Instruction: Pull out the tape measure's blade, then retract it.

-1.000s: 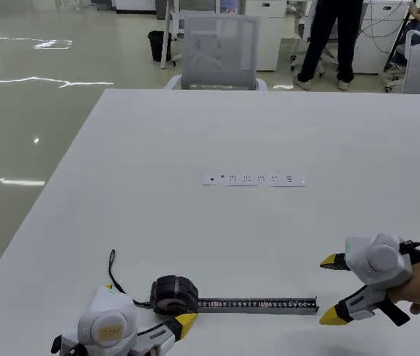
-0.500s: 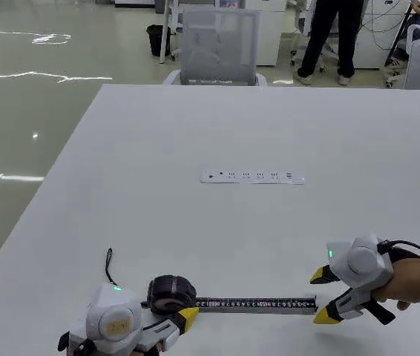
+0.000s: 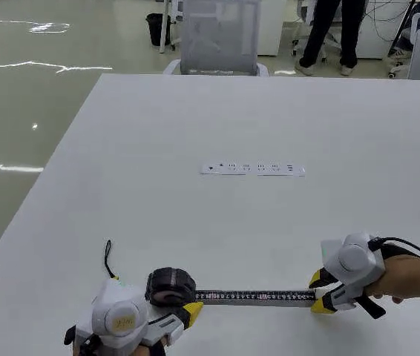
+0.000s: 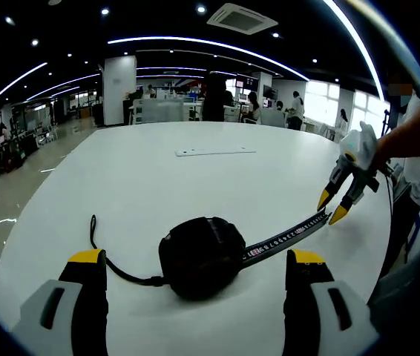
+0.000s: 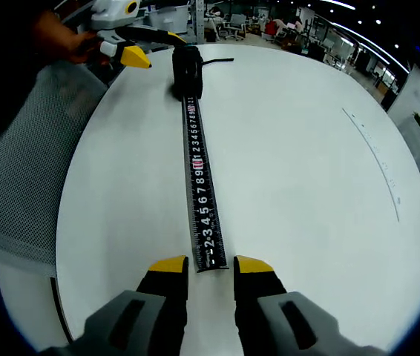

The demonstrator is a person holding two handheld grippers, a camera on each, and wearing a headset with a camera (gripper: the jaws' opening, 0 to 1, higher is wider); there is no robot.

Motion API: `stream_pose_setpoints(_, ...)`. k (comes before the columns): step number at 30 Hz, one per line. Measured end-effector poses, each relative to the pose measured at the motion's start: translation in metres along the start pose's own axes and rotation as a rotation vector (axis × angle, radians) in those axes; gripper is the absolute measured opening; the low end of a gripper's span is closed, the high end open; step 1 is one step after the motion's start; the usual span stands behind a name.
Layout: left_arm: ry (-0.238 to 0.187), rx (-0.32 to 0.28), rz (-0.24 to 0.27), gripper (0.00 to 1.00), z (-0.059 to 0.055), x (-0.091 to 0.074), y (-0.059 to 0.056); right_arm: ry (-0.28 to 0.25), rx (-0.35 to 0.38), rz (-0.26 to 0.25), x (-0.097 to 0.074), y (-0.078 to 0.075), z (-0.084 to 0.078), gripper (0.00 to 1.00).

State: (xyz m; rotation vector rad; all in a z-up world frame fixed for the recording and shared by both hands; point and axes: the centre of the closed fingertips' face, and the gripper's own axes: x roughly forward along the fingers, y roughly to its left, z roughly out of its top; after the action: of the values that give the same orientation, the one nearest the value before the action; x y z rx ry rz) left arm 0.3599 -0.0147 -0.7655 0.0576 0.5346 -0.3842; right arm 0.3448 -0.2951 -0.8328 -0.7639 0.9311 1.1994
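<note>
Power strip (image 3: pixel 252 169) lies mid-table, well beyond the work. Mesh chair (image 3: pixel 220 35) at far edge. Bin (image 3: pixel 156 28) and a standing person (image 3: pixel 332 30) are further off on glossy floor (image 3: pixel 32 111). Table (image 3: pixel 306 111) white, matte. Room is open-plan office w/ ceiling strip lights.

Tape measure case (image 3: pixel 171 287) sits near edge, left. Its strap (image 3: pixel 108 259) trails far-left. Blade (image 3: pixel 254 297) runs out to the right, flat on table.

Left gripper (image 4: pixel 197 257) wide, jaws either side of case, not touching. Right gripper (image 5: pixel 211 264) narrow, tips flank blade end w/ slim gaps.
</note>
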Motion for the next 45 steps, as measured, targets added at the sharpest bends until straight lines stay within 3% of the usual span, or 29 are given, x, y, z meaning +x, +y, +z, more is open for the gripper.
stream_pose_setpoints(4, -0.003, -0.003, 0.002, 0.99, 0.001, 0.002, -0.001, 0.01, 0.004, -0.004, 0.002, -0.001, -0.001, 0.16)
stream_pose_setpoints(13, -0.004, -0.008, 0.011, 0.99, 0.004, 0.008, -0.003, 0.017, 0.003, -0.004, 0.002, 0.0, -0.002, 0.15)
stream_pose_setpoints(16, -0.009, -0.029, 0.009, 0.99, 0.005, 0.011, -0.005, 0.023, 0.059, 0.001, 0.002, -0.001, -0.003, 0.15)
stream_pose_setpoints(20, -0.017, -0.035, 0.025, 0.96, 0.008, 0.013, -0.004, 0.036, 0.021, 0.01, 0.002, 0.0, -0.002, 0.14)
stream_pose_setpoints(26, -0.009, -0.094, 0.109, 0.99, 0.005, 0.019, 0.011, 0.043, 0.056, 0.007, 0.003, -0.001, -0.003, 0.14)
stream_pose_setpoints(28, 0.003, -0.144, 0.111, 0.99, 0.002, 0.022, 0.01, 0.047, 0.058, 0.008, 0.003, -0.001, -0.003, 0.13)
stream_pose_setpoints(32, 0.013, -0.143, 0.117, 0.99, 0.0, 0.027, 0.01, 0.054, 0.085, 0.004, 0.003, -0.002, -0.003, 0.13)
stream_pose_setpoints(45, 0.055, -0.159, 0.121, 0.94, -0.007, 0.039, 0.01, 0.059, 0.075, 0.002, 0.004, -0.002, -0.004, 0.13)
